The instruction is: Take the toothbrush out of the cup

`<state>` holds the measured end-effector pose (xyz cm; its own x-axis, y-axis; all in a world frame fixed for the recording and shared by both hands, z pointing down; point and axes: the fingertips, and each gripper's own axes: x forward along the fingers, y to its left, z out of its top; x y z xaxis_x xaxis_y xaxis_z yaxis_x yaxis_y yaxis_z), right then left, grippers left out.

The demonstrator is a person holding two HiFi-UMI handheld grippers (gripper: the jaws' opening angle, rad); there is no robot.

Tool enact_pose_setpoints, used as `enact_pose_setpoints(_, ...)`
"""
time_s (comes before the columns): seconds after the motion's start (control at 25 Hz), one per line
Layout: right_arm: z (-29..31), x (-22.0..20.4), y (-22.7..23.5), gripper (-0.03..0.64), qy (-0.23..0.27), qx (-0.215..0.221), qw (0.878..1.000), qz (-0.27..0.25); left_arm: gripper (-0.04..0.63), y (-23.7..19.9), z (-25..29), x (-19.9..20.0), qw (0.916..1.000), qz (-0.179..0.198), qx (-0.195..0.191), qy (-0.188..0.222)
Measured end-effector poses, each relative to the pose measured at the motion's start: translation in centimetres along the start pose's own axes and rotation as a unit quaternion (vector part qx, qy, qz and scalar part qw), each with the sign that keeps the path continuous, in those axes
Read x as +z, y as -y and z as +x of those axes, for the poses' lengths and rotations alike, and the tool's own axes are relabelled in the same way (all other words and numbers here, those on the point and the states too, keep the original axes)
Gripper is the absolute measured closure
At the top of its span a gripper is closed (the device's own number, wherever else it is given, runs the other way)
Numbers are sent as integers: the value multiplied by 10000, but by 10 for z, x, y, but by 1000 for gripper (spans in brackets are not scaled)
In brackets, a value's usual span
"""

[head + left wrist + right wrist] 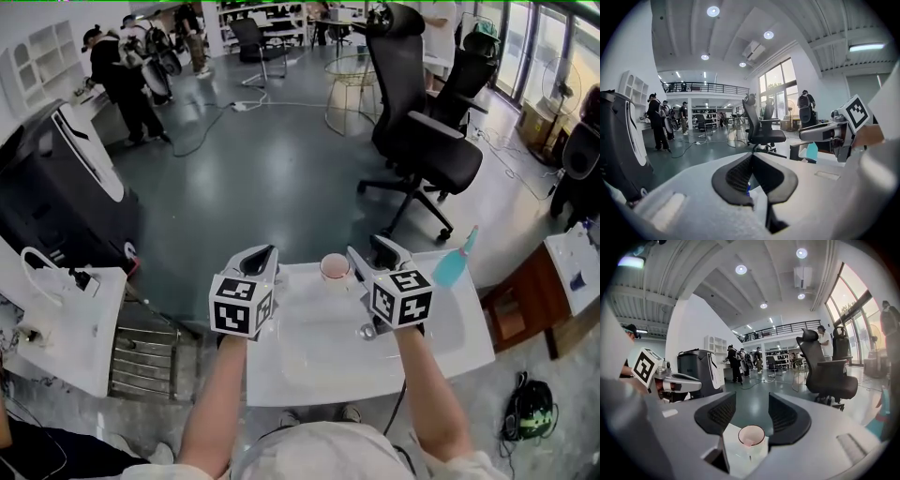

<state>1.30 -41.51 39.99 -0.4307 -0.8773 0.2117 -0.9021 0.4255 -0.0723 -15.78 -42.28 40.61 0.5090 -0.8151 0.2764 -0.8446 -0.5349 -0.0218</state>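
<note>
Ahead of the right tool, a pink-rimmed cup stands upright on the white table, low and in line with the gap between the jaws. It touches neither jaw. Right tool is open, jaws wide apart, nothing held. Head view puts the cup just left of this tool, between the two tools. Something pinkish lies inside the cup, too small to name. Left tool has its jaws together at the tips. A small blue-and-white bit shows low in the slit between them; I can't tell if it is the toothbrush. Right of the right tool, a blue bottle sits at the table edge. Beyond both tools are a black chair and grey floor.
</note>
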Motion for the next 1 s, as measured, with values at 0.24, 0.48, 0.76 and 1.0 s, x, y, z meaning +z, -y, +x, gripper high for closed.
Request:
enact_pose_setpoints(0.24,-3,-7,-8,413,-86,-197,9998,23,594,-3,-4,-5,9998,-10,-177,6)
enact_pose_setpoints(0.48,-3,-21,-10,413,-243,-279,9993,92,594,0,-9,-9,9997,-30,-257,10)
enact_pose_setpoints(0.76,2,-45,-8,413,-415,-325,9978,410,594,-1,-13,-10,9997,-40,-225,12)
enact_pose_setpoints(1.0,5,-63,-8,413,-508,-376,9957,675,594,1,-14,-15,9997,-4,-237,-41)
